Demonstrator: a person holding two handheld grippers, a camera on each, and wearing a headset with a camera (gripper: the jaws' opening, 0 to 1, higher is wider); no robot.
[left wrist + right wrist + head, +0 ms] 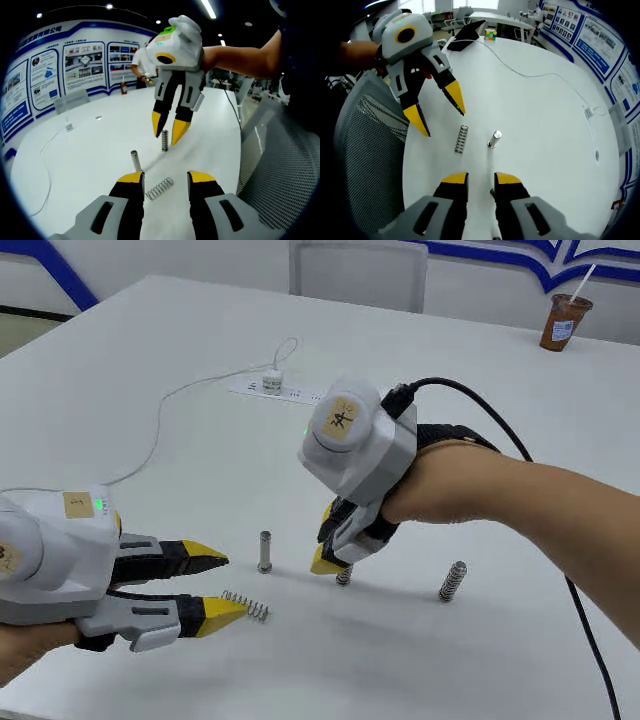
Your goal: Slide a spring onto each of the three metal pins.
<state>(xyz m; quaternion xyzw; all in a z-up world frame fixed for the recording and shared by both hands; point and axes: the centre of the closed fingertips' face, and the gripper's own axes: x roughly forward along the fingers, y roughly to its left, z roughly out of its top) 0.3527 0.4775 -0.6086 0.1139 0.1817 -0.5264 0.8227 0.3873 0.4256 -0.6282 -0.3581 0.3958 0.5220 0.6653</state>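
My left tongs [222,585] are wide open at the near left and holding nothing. The loose spring [247,605] lies flat on the worktop [150,340] right by their tips. Next over stands the bare pin [265,551]. My right tongs [335,562] point down over the middle pin [345,576], which already has a spring on it. Their jaws are slightly apart and gripping nothing. The rightmost pin [453,581] is sprung too. A power strip [275,388] and a drink cup [565,322] sit far back, well apart from the pins.

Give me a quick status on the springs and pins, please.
Left tool open at the loose spring. Right tool straddles sprung middle pin, grip unclear. Spring on third pin; bare pin unobstructed.
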